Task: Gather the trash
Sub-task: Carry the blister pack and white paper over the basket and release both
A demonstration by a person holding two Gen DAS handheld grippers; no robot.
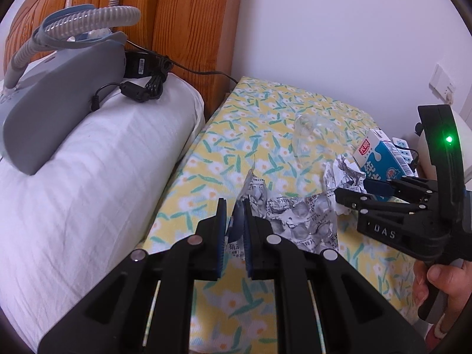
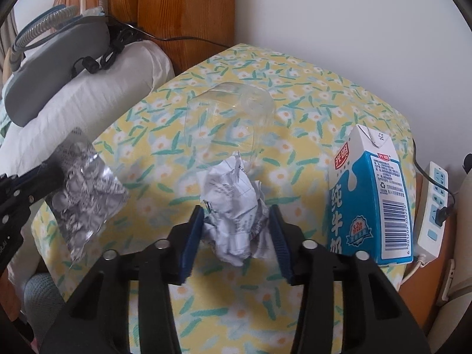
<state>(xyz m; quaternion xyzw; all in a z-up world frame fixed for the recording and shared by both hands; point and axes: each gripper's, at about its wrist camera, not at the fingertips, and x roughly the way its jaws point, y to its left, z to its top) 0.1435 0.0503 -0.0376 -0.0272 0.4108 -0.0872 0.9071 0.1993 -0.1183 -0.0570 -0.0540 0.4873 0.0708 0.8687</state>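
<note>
My left gripper [image 1: 234, 218] is shut on the edge of a silver pill blister pack [image 1: 298, 221] and holds it above the floral-covered table [image 1: 265, 112]; the pack also shows in the right wrist view [image 2: 88, 194]. My right gripper [image 2: 236, 224] has its blue pads on both sides of a crumpled paper ball [image 2: 236, 206], which rests on the cloth; the ball also shows in the left wrist view [image 1: 343, 177]. A blue and white milk carton [image 2: 371, 200] stands upright to the right. A clear plastic bottle [image 2: 230, 118] lies behind the ball.
A white pillow [image 1: 88, 183] with a grey machine [image 1: 59, 100], hose and black cable lies to the left, before a wooden headboard [image 1: 183, 29]. A white power strip [image 2: 433, 206] lies right of the table. The wall is behind.
</note>
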